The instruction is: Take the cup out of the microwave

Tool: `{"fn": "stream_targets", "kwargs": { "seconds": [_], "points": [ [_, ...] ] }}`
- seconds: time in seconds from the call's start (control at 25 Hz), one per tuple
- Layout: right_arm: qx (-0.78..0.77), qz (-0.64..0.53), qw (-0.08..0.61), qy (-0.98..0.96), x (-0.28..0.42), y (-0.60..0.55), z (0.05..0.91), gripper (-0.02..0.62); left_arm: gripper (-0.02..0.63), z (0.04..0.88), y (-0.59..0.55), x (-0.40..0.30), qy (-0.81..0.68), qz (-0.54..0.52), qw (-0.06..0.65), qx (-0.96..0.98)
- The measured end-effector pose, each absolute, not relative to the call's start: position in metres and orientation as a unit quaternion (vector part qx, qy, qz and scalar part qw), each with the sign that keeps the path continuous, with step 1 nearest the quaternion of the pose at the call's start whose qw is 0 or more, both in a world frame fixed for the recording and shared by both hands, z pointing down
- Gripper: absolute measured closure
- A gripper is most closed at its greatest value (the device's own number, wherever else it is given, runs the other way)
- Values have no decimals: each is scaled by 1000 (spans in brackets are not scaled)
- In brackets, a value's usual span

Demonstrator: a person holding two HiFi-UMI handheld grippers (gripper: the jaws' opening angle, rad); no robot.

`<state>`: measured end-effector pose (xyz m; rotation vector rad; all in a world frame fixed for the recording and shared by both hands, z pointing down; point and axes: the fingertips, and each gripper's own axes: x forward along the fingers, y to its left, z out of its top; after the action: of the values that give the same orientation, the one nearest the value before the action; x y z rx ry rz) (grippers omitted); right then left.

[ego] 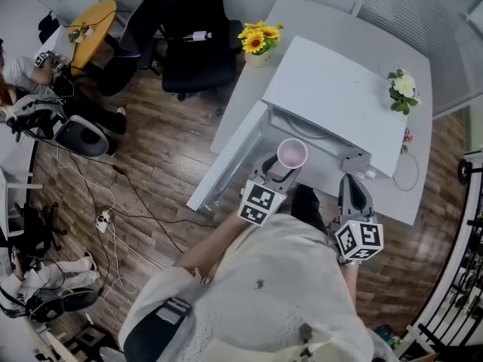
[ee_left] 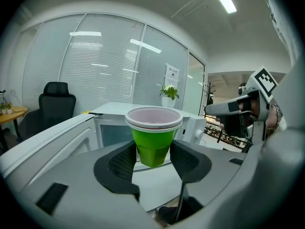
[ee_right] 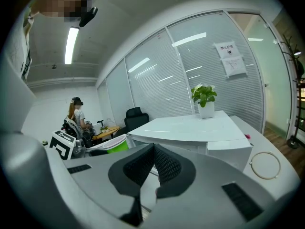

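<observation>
Cup, green outside with a pale pink inside and a white rim, stands upright between the jaws of the left gripper, whose pads are clamped on its lower sides; its rim stands above the pads. It is outside the microwave, just in front of the open cavity. In the left gripper view the cup sits centred in the grip, with the cavity behind it. The door hangs wide open at the head view's left.

The right gripper is held near the microwave's front right corner, apart from the cup; its jaws are together with nothing between them. From its view the cup shows at the left.

The microwave rests on a white table, with sunflowers beside its far left corner and white flowers at the right. A black chair stands beyond the table.
</observation>
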<state>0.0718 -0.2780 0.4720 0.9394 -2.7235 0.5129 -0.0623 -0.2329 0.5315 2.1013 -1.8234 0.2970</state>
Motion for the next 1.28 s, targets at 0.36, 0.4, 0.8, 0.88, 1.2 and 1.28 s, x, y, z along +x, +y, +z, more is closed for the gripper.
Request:
{"fn": "stream_targets", "kwargs": {
  "seconds": [0.36,0.4,0.8,0.88,1.2,1.28],
  "points": [
    [320,162,95,-929,81,-280,459,588,362,509,-237,-58,-650,97,165,735],
    [320,160,93,-929,82,-281,456,588,362,505,-238,-58,-651,92,165,735],
    [320,136,71,-935,87,-288,428,588,362,465,-248,-56,-656,70,154,735],
    [319,129,66,-936,88,-290,421,588,362,455,-249,-55,-656,63,152,737],
    [324,101,42,-940,93,-300,391,588,362,418,-251,-58,-661,53,146,734],
    [328,98,37,-939,95,-302,385,588,362,410,-252,-59,-660,46,145,736]
  ]
}}
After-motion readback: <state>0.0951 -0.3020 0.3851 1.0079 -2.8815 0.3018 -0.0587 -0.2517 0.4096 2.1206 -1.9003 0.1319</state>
